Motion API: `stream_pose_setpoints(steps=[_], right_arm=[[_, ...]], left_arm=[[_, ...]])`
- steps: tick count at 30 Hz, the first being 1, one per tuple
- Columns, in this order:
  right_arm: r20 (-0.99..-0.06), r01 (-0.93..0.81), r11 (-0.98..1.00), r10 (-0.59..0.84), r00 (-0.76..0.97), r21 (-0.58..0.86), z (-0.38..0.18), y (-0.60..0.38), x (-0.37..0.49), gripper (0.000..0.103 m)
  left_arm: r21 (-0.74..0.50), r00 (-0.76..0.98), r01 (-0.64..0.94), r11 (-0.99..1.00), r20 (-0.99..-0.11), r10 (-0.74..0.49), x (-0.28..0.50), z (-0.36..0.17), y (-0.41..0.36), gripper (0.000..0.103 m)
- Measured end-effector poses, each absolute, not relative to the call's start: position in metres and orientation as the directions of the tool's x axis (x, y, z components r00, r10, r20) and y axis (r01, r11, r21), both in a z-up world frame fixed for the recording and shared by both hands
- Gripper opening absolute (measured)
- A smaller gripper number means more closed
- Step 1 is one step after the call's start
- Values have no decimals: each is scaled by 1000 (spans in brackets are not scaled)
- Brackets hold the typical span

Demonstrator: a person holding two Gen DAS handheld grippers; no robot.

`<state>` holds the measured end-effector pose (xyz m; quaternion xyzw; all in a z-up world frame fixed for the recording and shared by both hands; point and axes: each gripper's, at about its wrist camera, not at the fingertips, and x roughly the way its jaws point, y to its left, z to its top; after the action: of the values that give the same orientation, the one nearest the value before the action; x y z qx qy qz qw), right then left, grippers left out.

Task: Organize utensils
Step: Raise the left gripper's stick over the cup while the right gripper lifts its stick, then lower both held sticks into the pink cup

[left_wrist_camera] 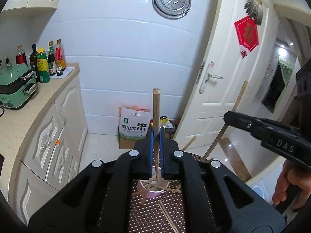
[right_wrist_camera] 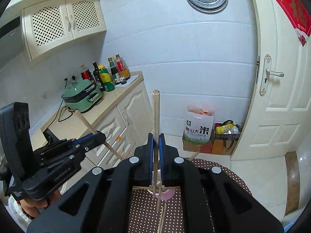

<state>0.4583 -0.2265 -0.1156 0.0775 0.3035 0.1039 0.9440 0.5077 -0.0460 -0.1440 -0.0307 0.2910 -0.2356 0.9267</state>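
Observation:
My left gripper (left_wrist_camera: 155, 134) is shut on a wooden chopstick (left_wrist_camera: 156, 108) that stands upright, its lower end over a pink cup (left_wrist_camera: 152, 191). The cup sits on a brown dotted tablecloth (left_wrist_camera: 153, 213) and several chopsticks lie across its rim. My right gripper (right_wrist_camera: 156, 137) is shut on another upright chopstick (right_wrist_camera: 155, 114) above the same pink cup (right_wrist_camera: 167, 194). Each gripper shows in the other's view: the right one (left_wrist_camera: 230, 116) with its chopstick, and the left one (right_wrist_camera: 97, 134) with its chopstick.
Loose chopsticks (left_wrist_camera: 168, 217) lie on the cloth in front of the cup. A counter (left_wrist_camera: 23, 104) with bottles and a green cooker (left_wrist_camera: 15, 85) stands to the left. A rice bag (left_wrist_camera: 134, 124) stands on the floor beside a white door (left_wrist_camera: 223, 77).

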Motion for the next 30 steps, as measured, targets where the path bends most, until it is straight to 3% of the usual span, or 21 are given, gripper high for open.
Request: stream_pose_setpoints(steps=[13, 23, 30], right_arm=[[-600, -164, 973, 228, 767, 161, -151, -209, 484, 5], [-564, -179, 972, 234, 792, 152, -151, -208, 485, 5], [-603, -192, 970, 244, 759, 150, -166, -203, 488, 5]], left_arm=[[-178, 667, 392, 902, -620, -413, 543, -191, -52, 6], [-177, 594, 404, 897, -695, -405, 551, -224, -61, 6], [-212, 548, 387, 897, -730, -409, 552, -235, -58, 7]])
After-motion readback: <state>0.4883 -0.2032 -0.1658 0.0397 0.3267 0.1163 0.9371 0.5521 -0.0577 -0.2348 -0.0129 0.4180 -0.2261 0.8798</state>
